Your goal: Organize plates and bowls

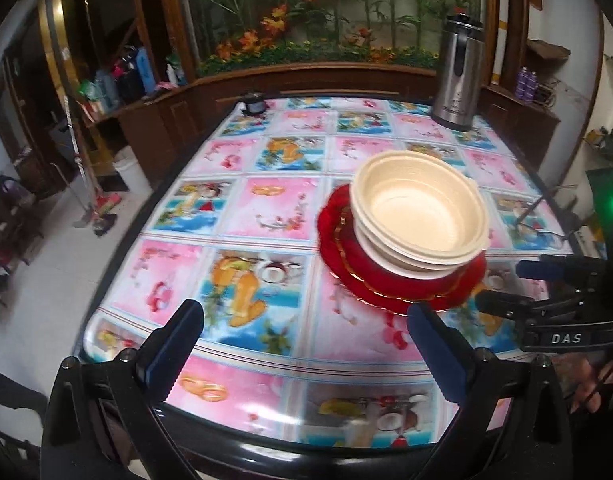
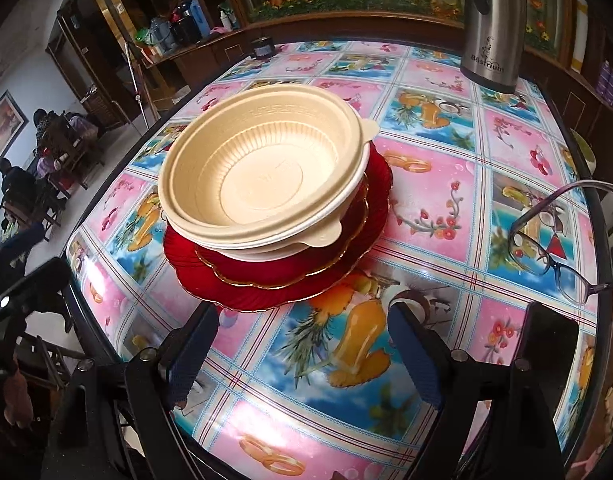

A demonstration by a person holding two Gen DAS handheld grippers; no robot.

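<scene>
Cream bowls [image 2: 262, 176], ribbed and nested, hide the middle of two red scalloped plates [image 2: 338, 276] with gilt rims; how many bowls are stacked is hard to tell. The stack sits mid-worktop [image 2: 446, 208] on glossy fruit-print cloth. Left tongs [image 1: 306, 320] and right tongs [image 2: 304, 322] both stand wide apart and empty, just short of the plates. A steel flask [image 2: 492, 28], cut off at the top, and spectacles [image 2: 554, 240] lie well apart, leaving bare cloth around the stack.
</scene>
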